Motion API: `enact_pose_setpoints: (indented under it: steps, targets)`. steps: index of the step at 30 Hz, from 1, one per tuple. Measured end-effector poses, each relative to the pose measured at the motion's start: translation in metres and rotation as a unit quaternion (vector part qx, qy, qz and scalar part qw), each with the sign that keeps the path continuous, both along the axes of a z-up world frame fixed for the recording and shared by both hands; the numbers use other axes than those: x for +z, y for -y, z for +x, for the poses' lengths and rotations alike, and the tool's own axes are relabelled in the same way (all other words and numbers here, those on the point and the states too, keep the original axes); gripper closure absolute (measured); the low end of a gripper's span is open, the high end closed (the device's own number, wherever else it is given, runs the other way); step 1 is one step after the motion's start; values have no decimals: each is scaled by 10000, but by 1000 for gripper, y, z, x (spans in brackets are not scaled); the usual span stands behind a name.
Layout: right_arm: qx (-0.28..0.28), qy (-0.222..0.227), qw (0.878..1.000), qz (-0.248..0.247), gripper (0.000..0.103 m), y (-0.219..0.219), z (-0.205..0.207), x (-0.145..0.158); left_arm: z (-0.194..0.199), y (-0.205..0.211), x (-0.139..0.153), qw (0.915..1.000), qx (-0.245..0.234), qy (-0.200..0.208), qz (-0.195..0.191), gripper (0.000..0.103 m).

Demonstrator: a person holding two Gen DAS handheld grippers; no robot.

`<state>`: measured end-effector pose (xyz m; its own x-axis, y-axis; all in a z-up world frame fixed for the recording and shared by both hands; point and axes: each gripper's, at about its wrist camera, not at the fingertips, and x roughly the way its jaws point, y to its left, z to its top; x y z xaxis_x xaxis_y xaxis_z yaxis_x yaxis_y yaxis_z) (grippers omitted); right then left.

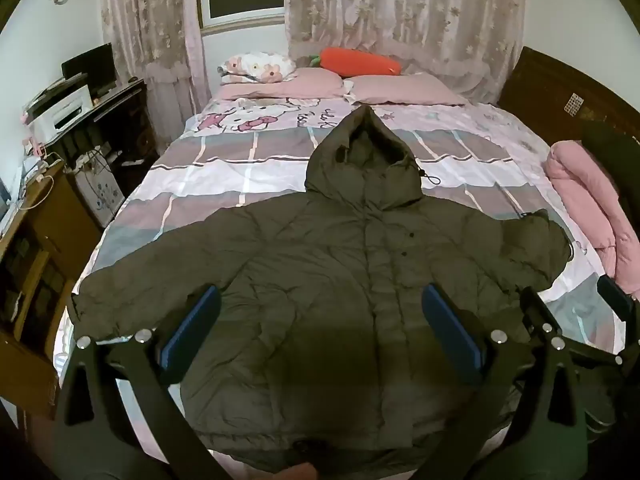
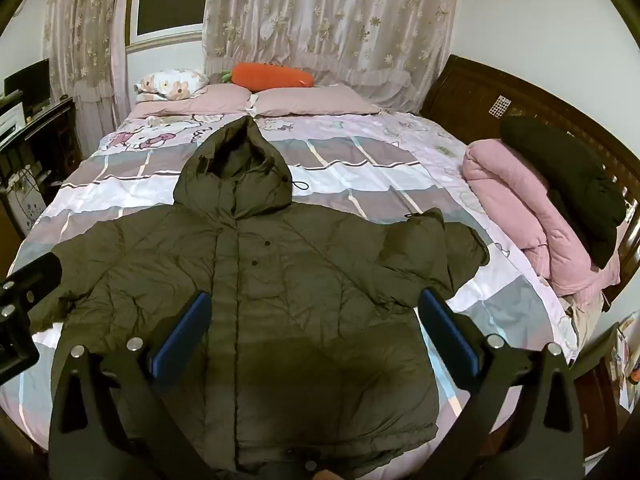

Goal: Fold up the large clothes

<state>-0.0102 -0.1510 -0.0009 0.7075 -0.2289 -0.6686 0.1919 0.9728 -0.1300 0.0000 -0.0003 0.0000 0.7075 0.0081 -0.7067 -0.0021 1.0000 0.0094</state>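
Observation:
A dark olive hooded puffer jacket lies flat, front up, on the bed, hood pointing toward the pillows, sleeves spread left and right. It also shows in the right wrist view. My left gripper is open and empty, held above the jacket's lower body. My right gripper is open and empty, above the jacket's lower right half. The right gripper's body shows at the right edge of the left wrist view; the left gripper's body shows at the left edge of the right wrist view.
The bed has a pink patterned sheet, two pink pillows and an orange carrot cushion at the head. A folded pink quilt with a dark garment lies at the right. A desk with a printer stands left.

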Motion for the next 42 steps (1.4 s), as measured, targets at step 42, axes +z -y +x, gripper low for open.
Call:
enact_pose_setpoints:
  steps: [42]
  targets:
    - [-9, -161, 9999, 39, 1, 0, -5, -22, -5, -2, 5, 10000, -16, 63, 62, 2]
